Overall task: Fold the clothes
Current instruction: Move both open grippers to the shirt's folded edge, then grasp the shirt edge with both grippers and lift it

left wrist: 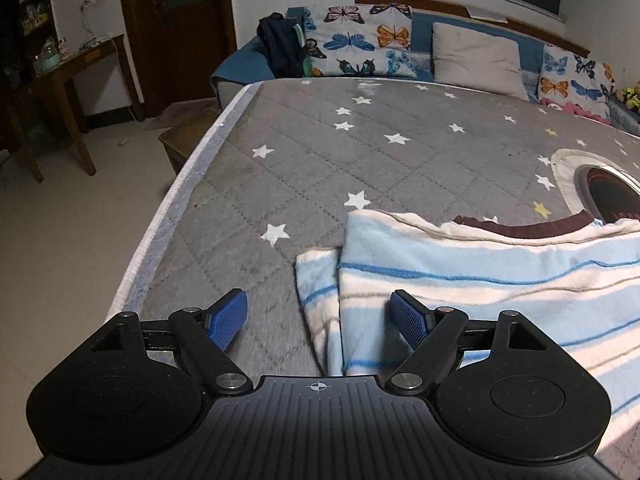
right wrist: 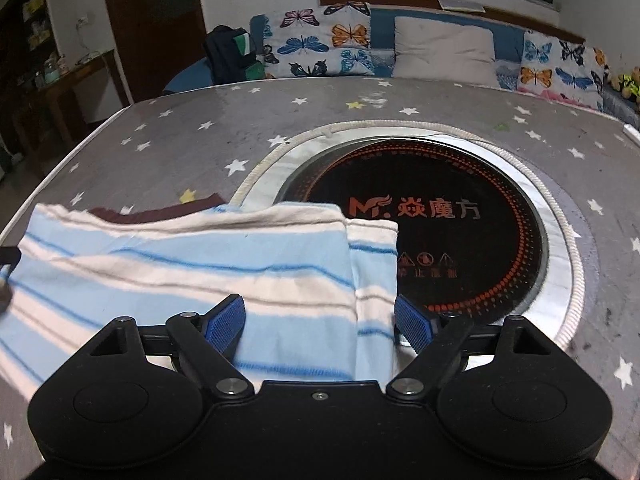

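A light blue and white striped garment (left wrist: 500, 276) lies folded on the grey star-patterned table cover (left wrist: 304, 168), with a dark maroon edge (left wrist: 520, 228) showing at its far side. My left gripper (left wrist: 318, 316) is open over the garment's left edge, nothing between its blue pads (left wrist: 226, 320). In the right wrist view the same garment (right wrist: 192, 264) spreads left and centre, its right fold lying partly over the round black cooktop. My right gripper (right wrist: 320, 322) is open above that right edge, its pads (right wrist: 414, 324) clear of the cloth.
A round black induction cooktop (right wrist: 440, 208) with a white rope-edged ring sits in the table's middle. Butterfly cushions (left wrist: 360, 40) and a grey pillow (left wrist: 476, 56) line the sofa behind. A wooden side table (left wrist: 68, 80) and door stand at the left, beyond the table edge (left wrist: 168, 216).
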`<state>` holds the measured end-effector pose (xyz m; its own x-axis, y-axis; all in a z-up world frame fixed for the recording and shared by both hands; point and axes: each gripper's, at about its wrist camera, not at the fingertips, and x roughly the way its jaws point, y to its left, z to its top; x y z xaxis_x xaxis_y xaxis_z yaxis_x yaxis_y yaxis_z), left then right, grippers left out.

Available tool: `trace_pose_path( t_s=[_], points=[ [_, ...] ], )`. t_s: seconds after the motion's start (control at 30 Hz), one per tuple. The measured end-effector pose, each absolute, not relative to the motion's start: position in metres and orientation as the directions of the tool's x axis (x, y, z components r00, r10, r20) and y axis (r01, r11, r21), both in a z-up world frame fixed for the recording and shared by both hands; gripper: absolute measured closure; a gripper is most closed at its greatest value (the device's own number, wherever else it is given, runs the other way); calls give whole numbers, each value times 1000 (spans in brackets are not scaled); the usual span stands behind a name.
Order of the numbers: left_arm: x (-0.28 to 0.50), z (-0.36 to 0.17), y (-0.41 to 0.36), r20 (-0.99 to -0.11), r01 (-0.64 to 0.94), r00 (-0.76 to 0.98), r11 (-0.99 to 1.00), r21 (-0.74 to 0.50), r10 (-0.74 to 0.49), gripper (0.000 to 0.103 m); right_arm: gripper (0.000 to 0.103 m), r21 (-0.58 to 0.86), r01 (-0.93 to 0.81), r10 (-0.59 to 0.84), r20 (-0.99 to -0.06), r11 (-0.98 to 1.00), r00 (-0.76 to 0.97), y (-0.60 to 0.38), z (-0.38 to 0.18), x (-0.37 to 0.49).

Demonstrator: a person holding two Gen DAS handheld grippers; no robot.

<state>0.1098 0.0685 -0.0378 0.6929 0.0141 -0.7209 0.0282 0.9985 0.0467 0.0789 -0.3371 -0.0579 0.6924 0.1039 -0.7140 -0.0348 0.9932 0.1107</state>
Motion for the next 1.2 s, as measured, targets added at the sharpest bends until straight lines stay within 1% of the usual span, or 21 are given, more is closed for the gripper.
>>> trace_pose_path(
  t_s=[0.23, 0.6, 0.67, 0.7, 0.77, 0.8, 0.83, 0.87, 0.9, 0.93, 1.0, 1.03, 1.07, 1.2],
  points=[
    [121, -49, 67, -743, 45, 669, 999, 31, -7, 23, 19, 124, -37, 115, -719, 992, 685, -342, -63, 86],
    [122, -55, 67, -751, 51, 659, 999, -9, -41, 22, 19, 128, -79, 147, -719, 989, 679, -336, -62, 76],
    [120, -55, 66, -748, 57, 662, 998, -8, -44, 23, 30, 128, -87, 153, -719, 988, 678, -335, -62, 74],
    [120, -55, 65, -748, 59, 662, 998, -10, -47, 24, 39, 129, -91, 156, -719, 988, 677, -335, -62, 73],
    [119, -55, 64, -743, 71, 666, 997, -16, -59, 31, 41, 129, -98, 162, -719, 987, 676, -334, -62, 71],
    [118, -55, 63, -741, 80, 668, 997, -20, -68, 34, 48, 130, -102, 165, -719, 986, 675, -333, -62, 70],
    [117, -54, 62, -738, 91, 670, 996, -24, -79, 40, 62, 138, -105, 172, -717, 985, 675, -334, -61, 73],
    [116, -54, 60, -736, 101, 671, 994, -28, -89, 49, 68, 147, -108, 181, -715, 983, 676, -335, -59, 77],
    [115, -53, 59, -733, 109, 673, 993, -34, -99, 55, 75, 156, -111, 189, -712, 982, 676, -336, -57, 81],
    [114, -53, 59, -731, 115, 674, 992, -42, -109, 68, 79, 157, -113, 192, -711, 981, 676, -336, -57, 80],
    [112, -52, 57, -725, 126, 676, 990, -57, -128, 74, 80, 146, -117, 187, -710, 982, 679, -333, -55, 78],
    [111, -52, 58, -722, 127, 679, 990, -64, -134, 82, 82, 143, -118, 185, -706, 983, 683, -331, -54, 77],
    [109, -51, 62, -716, 124, 683, 989, -81, -144, 85, 82, 142, -124, 188, -697, 982, 692, -330, -50, 75],
    [105, -45, 74, -701, 110, 688, 982, -155, -188, 89, 85, 142, -147, 205, -654, 979, 729, -325, -33, 68]
  ],
)
